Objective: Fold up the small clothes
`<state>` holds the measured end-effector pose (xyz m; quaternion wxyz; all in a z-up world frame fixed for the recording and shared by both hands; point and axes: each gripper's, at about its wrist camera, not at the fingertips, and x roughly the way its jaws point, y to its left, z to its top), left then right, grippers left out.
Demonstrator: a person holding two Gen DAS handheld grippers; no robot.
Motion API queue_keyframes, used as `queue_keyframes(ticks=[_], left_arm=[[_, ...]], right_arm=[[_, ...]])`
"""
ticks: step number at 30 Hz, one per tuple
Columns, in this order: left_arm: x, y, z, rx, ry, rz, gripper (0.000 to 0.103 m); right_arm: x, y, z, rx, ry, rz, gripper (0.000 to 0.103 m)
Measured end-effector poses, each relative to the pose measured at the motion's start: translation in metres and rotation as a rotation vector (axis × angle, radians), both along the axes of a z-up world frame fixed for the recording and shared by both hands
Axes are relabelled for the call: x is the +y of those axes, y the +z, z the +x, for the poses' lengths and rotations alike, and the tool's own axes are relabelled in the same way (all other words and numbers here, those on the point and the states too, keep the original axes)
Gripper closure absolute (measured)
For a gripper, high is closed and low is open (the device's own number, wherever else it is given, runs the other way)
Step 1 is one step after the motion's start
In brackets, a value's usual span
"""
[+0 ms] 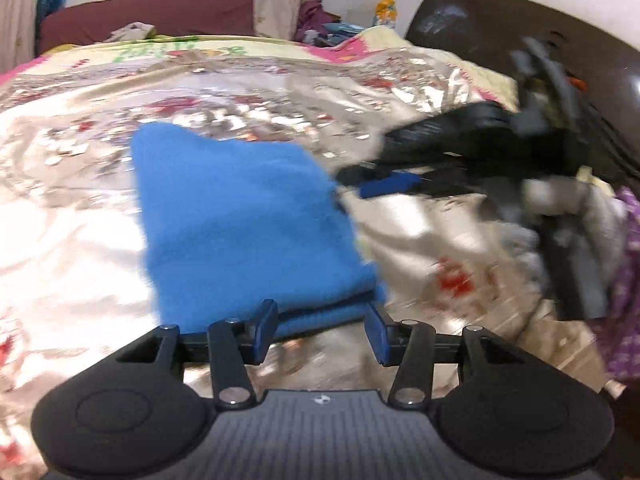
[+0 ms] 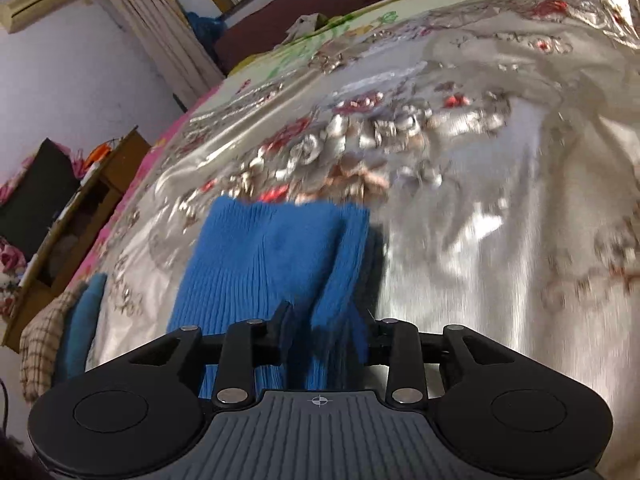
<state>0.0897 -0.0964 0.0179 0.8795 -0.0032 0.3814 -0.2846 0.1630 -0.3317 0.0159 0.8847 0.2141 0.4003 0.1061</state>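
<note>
A blue knit garment [image 1: 244, 224] lies folded flat on the shiny floral bedspread [image 1: 72, 208]. My left gripper [image 1: 320, 316] is open at the garment's near folded edge; the edge lies just past its blue pads, which do not press on it. In the left wrist view my right gripper [image 1: 384, 184] shows as a blurred black shape at the garment's right side. In the right wrist view the ribbed garment [image 2: 272, 256] runs back between the fingers of my right gripper [image 2: 326, 320]. A fold of cloth hides its right finger. The jaws stand apart and the cloth looks loose between them.
A dark headboard [image 1: 500, 28] stands at the right, with a heap of mixed clothes [image 1: 600, 232] below it. A wooden bedside cabinet [image 2: 80, 208] is left of the bed. A checked cloth [image 2: 44, 344] and a teal piece [image 2: 86, 320] lie at the bed's left edge.
</note>
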Motion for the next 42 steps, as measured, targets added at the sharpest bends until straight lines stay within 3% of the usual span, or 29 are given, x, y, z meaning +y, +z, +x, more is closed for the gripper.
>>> queue_keyframes(ticks=[5, 11, 12, 14, 15, 21, 24, 27, 32, 34, 36, 42], left_arm=[[0.02, 0.001, 0.006, -0.006, 0.079, 0.01, 0.052], [0.027, 0.002, 0.021, -0.048, 0.125, 0.027, 0.051], [0.026, 0.002, 0.023, -0.05, 0.128, 0.029, 0.051], [0.023, 0.003, 0.024, -0.058, 0.122, 0.04, 0.051], [0.023, 0.003, 0.024, -0.062, 0.117, 0.043, 0.051], [0.017, -0.004, 0.033, -0.066, 0.107, 0.041, 0.042], [0.009, -0.024, 0.046, -0.015, 0.107, 0.101, 0.041], [0.005, -0.029, 0.045, -0.027, 0.091, 0.131, 0.039], [0.007, -0.029, 0.045, -0.022, 0.094, 0.11, 0.039], [0.007, -0.029, 0.044, -0.024, 0.095, 0.109, 0.039], [0.007, -0.029, 0.043, -0.025, 0.095, 0.11, 0.038], [0.006, -0.028, 0.044, -0.022, 0.097, 0.111, 0.038]], right_arm=[[0.004, -0.003, -0.029, 0.004, -0.002, 0.075, 0.071], [0.028, -0.004, -0.044, 0.01, 0.061, 0.052, 0.071], [0.032, -0.007, -0.042, 0.016, 0.063, 0.023, 0.074], [0.037, -0.013, -0.04, 0.033, 0.066, -0.004, 0.094], [0.035, -0.016, -0.04, 0.048, 0.061, 0.009, 0.098], [0.012, -0.028, -0.064, 0.064, -0.005, 0.047, 0.099], [0.013, -0.036, -0.065, 0.085, -0.017, 0.052, 0.099], [0.018, -0.027, -0.065, 0.078, 0.016, 0.041, 0.089], [0.01, -0.003, -0.063, 0.025, -0.032, 0.028, 0.088], [0.006, 0.006, -0.056, -0.009, -0.055, 0.041, 0.076], [0.005, 0.009, -0.039, -0.028, -0.082, 0.059, 0.068], [0.012, -0.008, 0.019, 0.008, -0.097, 0.089, 0.064]])
